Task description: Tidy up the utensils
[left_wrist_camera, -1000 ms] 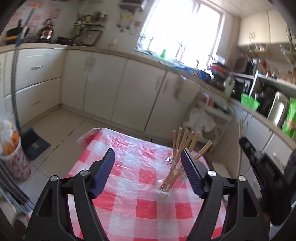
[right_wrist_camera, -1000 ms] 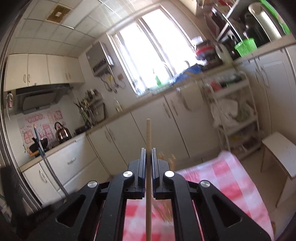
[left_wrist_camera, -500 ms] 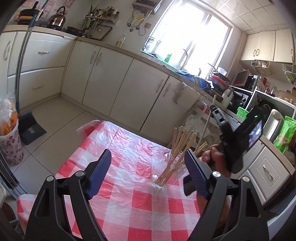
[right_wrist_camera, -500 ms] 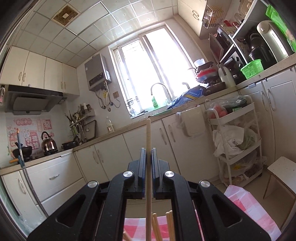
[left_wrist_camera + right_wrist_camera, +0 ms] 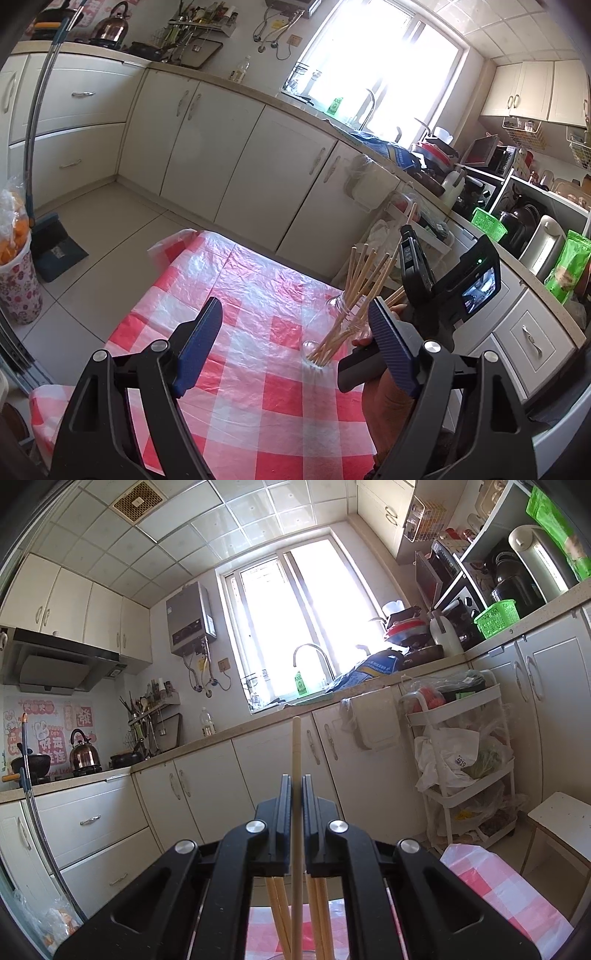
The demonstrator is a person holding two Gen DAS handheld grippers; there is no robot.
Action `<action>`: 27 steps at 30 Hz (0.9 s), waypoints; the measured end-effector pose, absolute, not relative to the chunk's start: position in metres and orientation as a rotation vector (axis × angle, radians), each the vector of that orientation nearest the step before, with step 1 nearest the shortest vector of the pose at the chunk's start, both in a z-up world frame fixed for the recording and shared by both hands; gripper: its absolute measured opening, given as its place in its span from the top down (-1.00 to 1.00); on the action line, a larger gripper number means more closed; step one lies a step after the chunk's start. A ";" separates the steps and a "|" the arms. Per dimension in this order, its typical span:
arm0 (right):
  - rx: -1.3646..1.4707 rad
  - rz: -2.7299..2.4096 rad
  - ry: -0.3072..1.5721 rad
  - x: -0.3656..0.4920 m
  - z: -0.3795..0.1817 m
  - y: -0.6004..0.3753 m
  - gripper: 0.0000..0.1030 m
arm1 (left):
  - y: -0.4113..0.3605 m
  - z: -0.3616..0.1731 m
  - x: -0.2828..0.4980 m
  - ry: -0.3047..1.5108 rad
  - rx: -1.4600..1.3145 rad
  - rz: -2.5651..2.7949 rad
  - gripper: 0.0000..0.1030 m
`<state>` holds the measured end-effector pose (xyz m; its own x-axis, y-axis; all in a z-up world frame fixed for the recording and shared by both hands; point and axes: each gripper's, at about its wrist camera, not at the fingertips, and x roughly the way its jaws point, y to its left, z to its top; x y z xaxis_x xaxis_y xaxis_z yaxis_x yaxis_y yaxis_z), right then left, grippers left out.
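Insertion of one chopstick [image 5: 296,760] into the glass jar [image 5: 334,332] is, by judgement, the step in hand. Right claw [image 5: 296,786] is clamped on this chopstick, its two fingers pressed against the shaft from either side. Long axis of the chopstick runs along the fingers: one end projects well beyond the fingertips, toward the cabinets and upward, and the shaft passes back between the fingers and down toward the jar. In the left wrist view the right claw [image 5: 410,243] sits just above and beside the jar, which stands on the checked worktop [image 5: 258,295] and holds a fan of other chopsticks [image 5: 364,280] leaning at mixed angles. Whether the lower tip has entered the jar mouth cannot be told. Left claw [image 5: 291,328] is apart and holds nothing, hanging over the worktop near the jar. Next move calls for lowering the shaft into the mouth between the leaning sticks, then parting the fingers; crowded sticks may deflect the tip.
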<state>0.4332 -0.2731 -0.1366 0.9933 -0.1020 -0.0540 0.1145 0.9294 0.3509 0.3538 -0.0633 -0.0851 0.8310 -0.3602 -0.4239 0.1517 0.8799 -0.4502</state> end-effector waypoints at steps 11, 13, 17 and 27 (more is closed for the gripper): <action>0.331 -0.086 0.096 0.416 -0.143 -0.262 0.87 | -0.065 -0.085 0.353 0.523 -0.392 -0.252 -0.50; 0.319 -0.080 0.114 0.413 -0.140 -0.260 0.69 | -0.067 -0.084 0.351 0.519 -0.383 -0.246 -0.50; 0.308 -0.066 0.135 0.401 -0.134 -0.256 0.46 | -0.069 -0.084 0.349 0.513 -0.365 -0.232 -0.52; 0.324 -0.096 0.278 0.336 -0.117 -0.261 0.07 | -0.076 -0.083 0.345 0.523 -0.303 -0.180 -0.67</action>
